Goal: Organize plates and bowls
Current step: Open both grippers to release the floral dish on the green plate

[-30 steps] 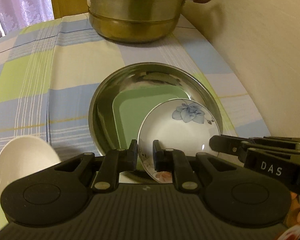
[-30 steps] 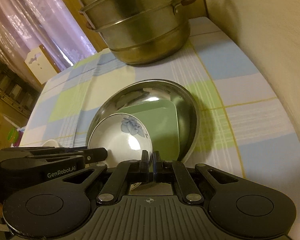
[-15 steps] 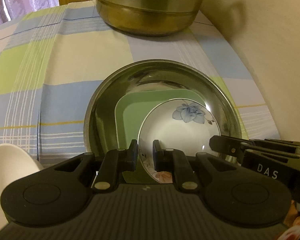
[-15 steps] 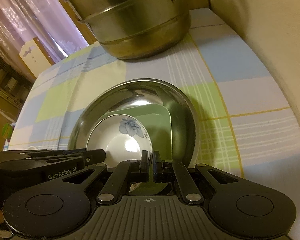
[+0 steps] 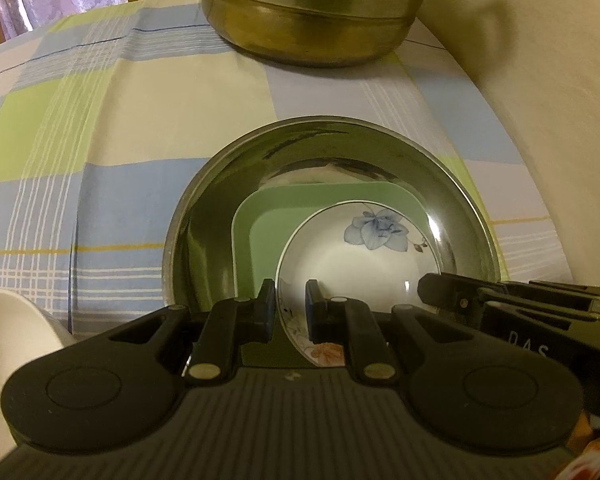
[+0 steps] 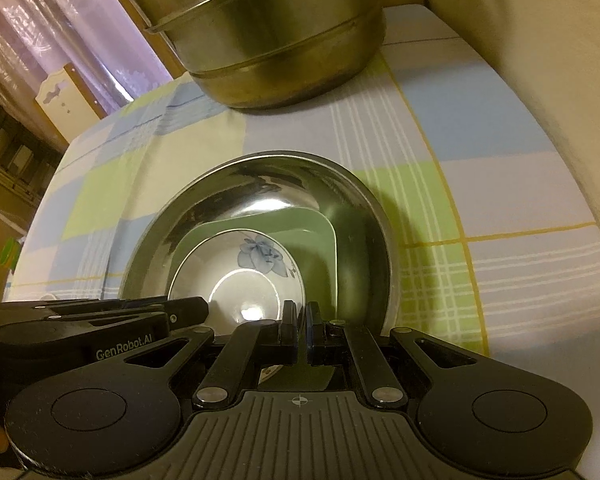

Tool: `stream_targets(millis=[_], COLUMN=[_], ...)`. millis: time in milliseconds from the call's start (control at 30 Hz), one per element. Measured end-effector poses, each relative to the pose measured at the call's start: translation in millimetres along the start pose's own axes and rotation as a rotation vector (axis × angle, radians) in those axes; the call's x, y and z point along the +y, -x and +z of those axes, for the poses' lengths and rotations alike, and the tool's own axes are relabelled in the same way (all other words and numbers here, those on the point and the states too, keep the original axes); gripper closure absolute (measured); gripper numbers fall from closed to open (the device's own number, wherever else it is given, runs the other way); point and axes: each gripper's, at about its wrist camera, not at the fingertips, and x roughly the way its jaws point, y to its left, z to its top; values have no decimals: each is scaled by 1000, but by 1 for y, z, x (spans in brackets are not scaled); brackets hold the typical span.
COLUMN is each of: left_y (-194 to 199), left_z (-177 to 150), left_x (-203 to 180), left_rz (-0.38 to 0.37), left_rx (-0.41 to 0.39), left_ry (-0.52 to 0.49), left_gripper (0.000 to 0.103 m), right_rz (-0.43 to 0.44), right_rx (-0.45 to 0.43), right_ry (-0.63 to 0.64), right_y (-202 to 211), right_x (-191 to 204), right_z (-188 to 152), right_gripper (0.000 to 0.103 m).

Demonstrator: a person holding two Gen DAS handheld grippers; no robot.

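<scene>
Left wrist view first: my left tongs (image 5: pixel 291 304) are nearly closed on the near rim of the flowered white bowl (image 5: pixel 352 252), one finger (image 5: pixel 265 304) outside the rim and the other inside, so I am gripping that bowl. It sits tilted over the green square plate (image 5: pixel 260 220), which lies inside the wide steel basin (image 5: pixel 204 216), and the basin stands on the checked cloth of the counter (image 5: pixel 100 168). Beyond it, toward the far edge, stands a big steel pot (image 5: pixel 312 12) with a dark handle at its right. At the lower left a plain white bowl (image 5: pixel 16 344) shows only in part, just beside the basin (I cannot tell whether the two touch). My right tongs (image 5: pixel 436 292) reach in from the right, their tip at the flowered bowl's right edge. Right wrist view next: my right tongs (image 6: pixel 301 332) are shut tight, the two pads pressed together with something thin between them at the near edge of the dishes; whether it is the rim of the green square plate (image 6: pixel 316 236) or of the flowered white bowl (image 6: pixel 236 276) I cannot tell. The bowl lies on the plate, both within the steel basin (image 6: pixel 364 240), well apart from the steel pot (image 6: pixel 272 36). My left tongs (image 6: pixel 196 304) come in from the left, their tip at the bowl's left rim.
</scene>
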Motion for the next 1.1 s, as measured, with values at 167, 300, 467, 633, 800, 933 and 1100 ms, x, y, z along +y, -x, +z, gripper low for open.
stream_targets(millis=[167,300,467,633,800,933,1100], left_y=[6,18,48,85,123,150,183], left_z=[-1,-2,-7,-19,-38,-58,-84], left_x=[-7,-10,-9,-7,-3,1,9], left_rz=[31,40,18,0,-16,-27,-41], left_rx=[-21,-46,-97,-161,-210,-231,-246], left_ry=[-25,-20,-14,-22,-16,-23,-46], left_gripper=[89,88,86,83,76,73,68], right_rz=[1,12,23,50,34,-28,-41], right_rx=[-25,-79,-142,-201,-258,-327,-373], right_ry=[-10,19,51,54,74,107,92], right_y=[0,10,34,65,98,124,150], right_x=[-2,1,5,6,10,18,26], right_z=[0,1,0,-10,-27,-46,-72], right_gripper=[99,96,58,54,54,54,54])
